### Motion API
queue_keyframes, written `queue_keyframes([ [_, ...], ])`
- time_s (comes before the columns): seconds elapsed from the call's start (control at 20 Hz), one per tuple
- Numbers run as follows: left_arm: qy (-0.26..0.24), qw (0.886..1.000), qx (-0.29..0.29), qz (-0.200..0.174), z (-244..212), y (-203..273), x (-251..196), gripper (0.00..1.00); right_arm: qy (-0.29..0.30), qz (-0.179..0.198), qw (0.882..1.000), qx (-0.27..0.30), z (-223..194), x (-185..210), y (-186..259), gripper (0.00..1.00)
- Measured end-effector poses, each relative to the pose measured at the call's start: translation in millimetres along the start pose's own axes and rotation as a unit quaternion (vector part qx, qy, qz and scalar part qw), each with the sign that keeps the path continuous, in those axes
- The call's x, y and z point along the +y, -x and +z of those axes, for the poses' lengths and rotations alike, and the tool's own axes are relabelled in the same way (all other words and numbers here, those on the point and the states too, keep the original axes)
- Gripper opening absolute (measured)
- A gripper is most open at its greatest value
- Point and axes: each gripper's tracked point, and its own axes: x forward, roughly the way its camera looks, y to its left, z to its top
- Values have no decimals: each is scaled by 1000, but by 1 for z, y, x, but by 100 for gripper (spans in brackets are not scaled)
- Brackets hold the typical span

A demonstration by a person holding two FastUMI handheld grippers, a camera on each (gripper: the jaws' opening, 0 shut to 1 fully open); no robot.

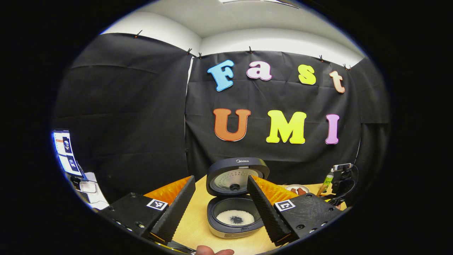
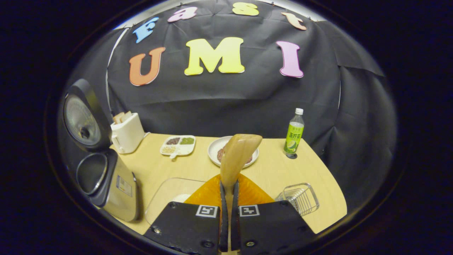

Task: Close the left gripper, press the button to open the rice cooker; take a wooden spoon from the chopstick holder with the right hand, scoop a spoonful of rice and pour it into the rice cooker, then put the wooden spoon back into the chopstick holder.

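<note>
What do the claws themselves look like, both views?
Left claw: black blocky body, two wedge-shaped fingers with ribbed black pads, a square black-and-white marker on each side, orange panels behind. Right claw: the same build, black housing with screws, paired square markers, orange backing.

The wooden spoon (image 2: 239, 154) hid the middle of the white plate (image 2: 214, 147) behind it, and its handle vanished between the right tongs (image 2: 229, 212). The left tongs' (image 1: 221, 209) near ends were cut off. The divided dish's (image 2: 178, 145) contents were too small to tell.
</note>
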Motion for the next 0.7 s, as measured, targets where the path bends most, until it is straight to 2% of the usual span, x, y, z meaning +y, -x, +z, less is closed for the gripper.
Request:
queue_keyframes([
  [0.1,-4,1000,5,6,-1,1,-1,94,20,0,1000,11,-17,6,-6,8],
  [0.25,-6,1000,9,19,-3,5,1,94,13,12,1000,16,-22,20,-8,9],
  [0.5,-6,999,14,34,-9,13,2,94,-29,84,995,40,-31,67,1,9],
  [0.7,-2,999,19,44,-11,16,4,95,-92,134,984,70,-33,97,10,9],
])
